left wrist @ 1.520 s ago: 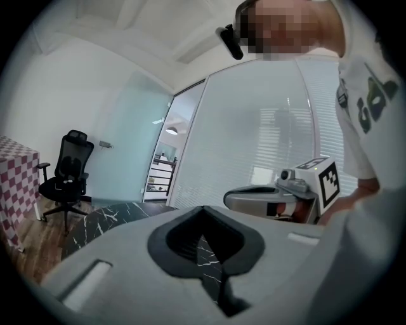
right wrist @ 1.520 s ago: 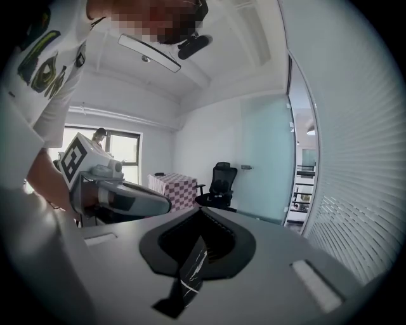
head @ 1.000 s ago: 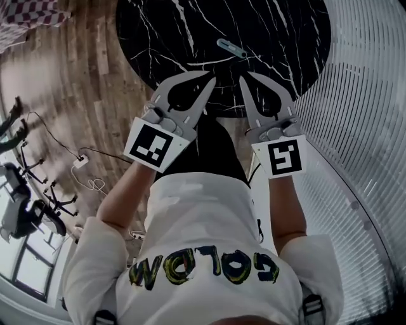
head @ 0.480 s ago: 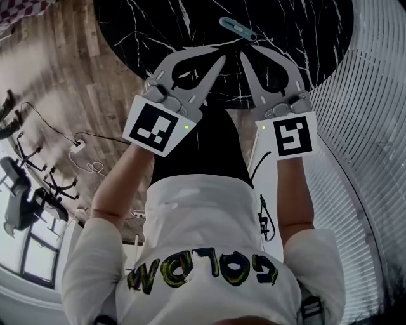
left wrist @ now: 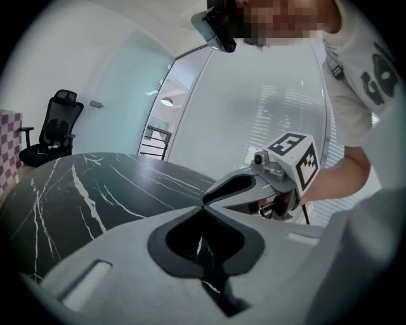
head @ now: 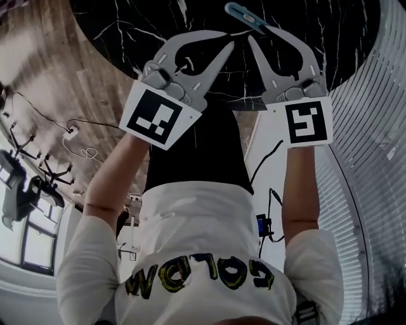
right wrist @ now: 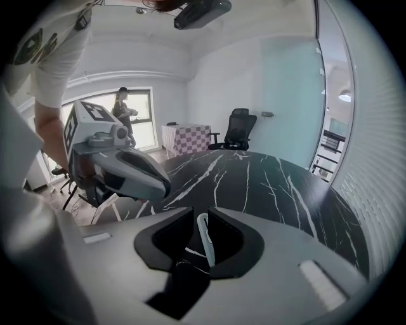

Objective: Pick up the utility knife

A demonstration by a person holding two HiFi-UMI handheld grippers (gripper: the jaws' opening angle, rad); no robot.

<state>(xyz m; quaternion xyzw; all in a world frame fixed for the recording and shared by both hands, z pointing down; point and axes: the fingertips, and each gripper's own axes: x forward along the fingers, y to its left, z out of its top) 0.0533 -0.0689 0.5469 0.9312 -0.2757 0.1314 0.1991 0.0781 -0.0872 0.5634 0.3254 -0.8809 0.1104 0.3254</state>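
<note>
The utility knife (head: 244,15), slim and teal-grey, lies on the round black marble table (head: 127,25) near its front edge. My right gripper (head: 257,33) is just short of the knife's near end. Its jaws are opening, and the knife (right wrist: 204,238) shows through the gap between them on the table, not touched by the pads. My right gripper (right wrist: 202,213) holds nothing. My left gripper (head: 231,43) hangs beside it on the left, shut and empty. In the left gripper view the left gripper (left wrist: 203,205) has its tips together above the table, and the right gripper (left wrist: 254,187) is close on its right.
A white ribbed wall (head: 374,159) curves along the right. Cables and a power strip (head: 70,133) lie on the wooden floor at the left. A black office chair (right wrist: 240,127) and a checkered stand (right wrist: 187,136) are beyond the table. A person (right wrist: 124,108) stands by the far window.
Both grippers have sunk toward the table and closed in on the knife. The right jaws, shut before, have parted. The left jaws stay shut.
</note>
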